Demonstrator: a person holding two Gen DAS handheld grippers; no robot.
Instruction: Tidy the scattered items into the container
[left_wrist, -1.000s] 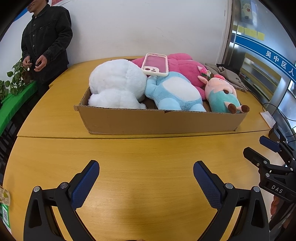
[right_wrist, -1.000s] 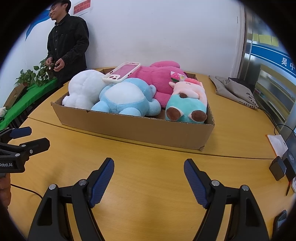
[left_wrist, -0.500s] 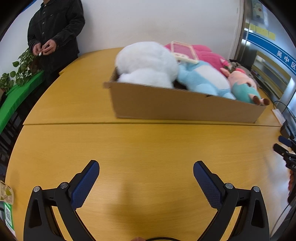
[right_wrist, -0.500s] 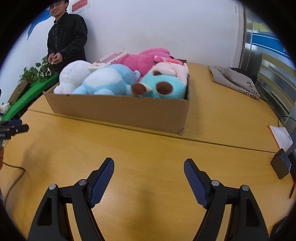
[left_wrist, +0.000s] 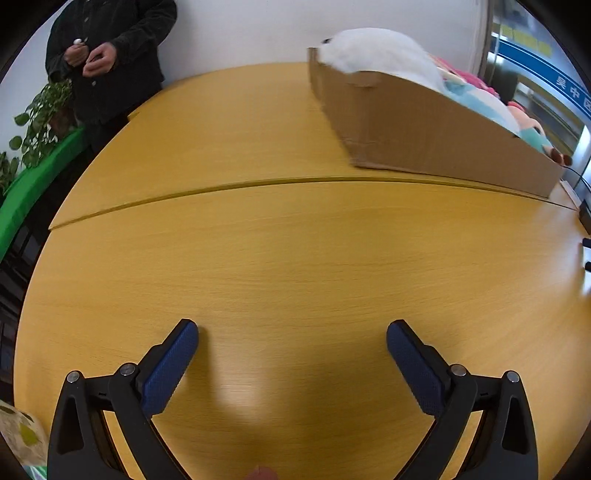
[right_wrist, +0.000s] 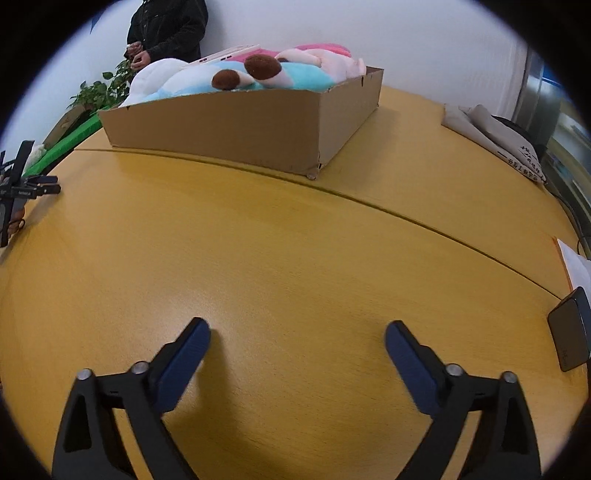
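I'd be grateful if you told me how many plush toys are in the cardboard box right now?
4 visible in the cardboard box: white plush at the far end, blue plush beside it, teal plush nearest, pink plush behind. Others may be hidden.

Brown cardboard box (right_wrist: 236, 125), white plush (left_wrist: 380, 51), yellow wood-grain table (left_wrist: 295, 258).
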